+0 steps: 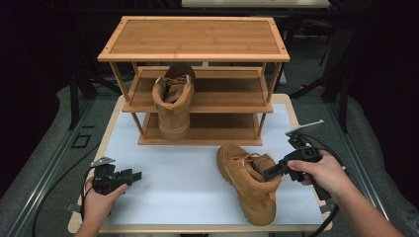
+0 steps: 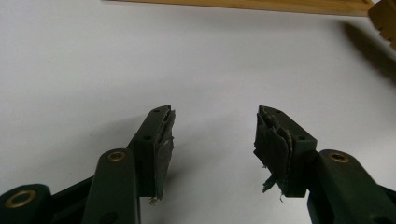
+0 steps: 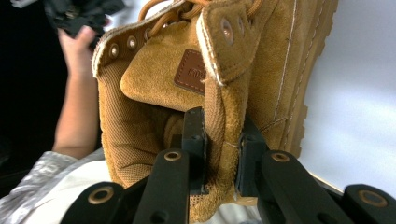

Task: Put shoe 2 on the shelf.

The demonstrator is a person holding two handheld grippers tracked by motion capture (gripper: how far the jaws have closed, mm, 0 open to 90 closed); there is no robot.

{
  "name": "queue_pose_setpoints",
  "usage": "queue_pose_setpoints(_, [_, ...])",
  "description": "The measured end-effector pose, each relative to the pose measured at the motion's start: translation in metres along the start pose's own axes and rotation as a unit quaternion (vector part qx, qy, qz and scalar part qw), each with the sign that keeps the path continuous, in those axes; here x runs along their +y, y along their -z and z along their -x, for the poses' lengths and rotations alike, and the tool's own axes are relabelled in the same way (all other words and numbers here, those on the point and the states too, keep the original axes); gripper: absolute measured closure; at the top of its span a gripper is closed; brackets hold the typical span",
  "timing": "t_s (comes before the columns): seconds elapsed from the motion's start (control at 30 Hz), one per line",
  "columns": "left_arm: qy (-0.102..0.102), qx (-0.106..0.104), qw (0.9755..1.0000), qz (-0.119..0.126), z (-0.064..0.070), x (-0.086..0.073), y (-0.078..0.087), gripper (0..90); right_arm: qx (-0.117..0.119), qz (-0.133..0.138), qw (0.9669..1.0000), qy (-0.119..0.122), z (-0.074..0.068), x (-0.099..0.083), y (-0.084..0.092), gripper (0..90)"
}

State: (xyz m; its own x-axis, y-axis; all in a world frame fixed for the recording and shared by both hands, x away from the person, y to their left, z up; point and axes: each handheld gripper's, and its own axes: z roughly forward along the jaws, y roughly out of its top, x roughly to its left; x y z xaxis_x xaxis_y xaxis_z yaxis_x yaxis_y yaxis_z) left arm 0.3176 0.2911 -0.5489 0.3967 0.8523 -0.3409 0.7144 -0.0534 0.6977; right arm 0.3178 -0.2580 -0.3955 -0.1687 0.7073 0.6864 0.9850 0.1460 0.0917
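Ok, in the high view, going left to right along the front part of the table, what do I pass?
Left gripper, open over the white table top → tan boot lying on the table → right gripper, clamped on the boot's collar → the hand holding it.
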Motion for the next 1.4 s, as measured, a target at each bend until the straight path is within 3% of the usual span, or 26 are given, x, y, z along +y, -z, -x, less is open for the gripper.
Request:
queue_pose_setpoints(0.47, [0.001,0.001,1.0000,0.000,-0.001,0.000,0.001,46.3,0.062,0.045,0.9970,0.010,-0.013,0.000,0.016,78.0])
queue_pose_setpoints(0.67, [0.001,0.001,1.0000,-0.003,0.000,-0.001,-0.001,46.3,0.077,0.062,0.9946,0.031,-0.038,0.000,0.041,78.0])
queue_pose_setpoints(0.83, [0.001,-0.001,1.0000,-0.002,0.000,0.000,-0.001,46.3,0.108,0.089,0.9892,0.042,-0.058,0.001,0.068,78.1])
queue_pose_setpoints(0.93, [0.001,0.000,1.0000,-0.002,0.000,0.000,-0.001,46.2,0.106,0.104,0.9876,0.050,-0.066,0.003,0.077,78.1])
queue_pose_setpoints(1.07, [-0.001,-0.002,1.0000,-0.004,0.000,0.000,-0.002,46.2,0.118,0.133,0.9829,0.048,-0.071,0.021,0.086,78.1])
queue_pose_setpoints(1.1, [-0.001,-0.002,1.0000,-0.004,0.000,0.000,-0.002,46.2,0.119,0.146,0.9809,0.047,-0.072,0.026,0.083,78.1])
queue_pose_setpoints(1.17, [0.000,0.000,1.0000,-0.003,0.000,0.000,-0.002,46.2,0.116,0.150,0.9807,0.048,-0.071,0.032,0.081,78.1])
queue_pose_setpoints(1.27, [0.001,-0.001,1.0000,-0.005,-0.002,-0.001,-0.002,46.2,0.111,0.180,0.9765,0.043,-0.068,0.056,0.067,78.0])
queue_pose_setpoints(1.4, [0.004,-0.001,1.0000,-0.006,-0.004,-0.001,-0.003,46.3,0.122,0.198,0.9720,0.036,-0.068,0.074,0.060,77.9])
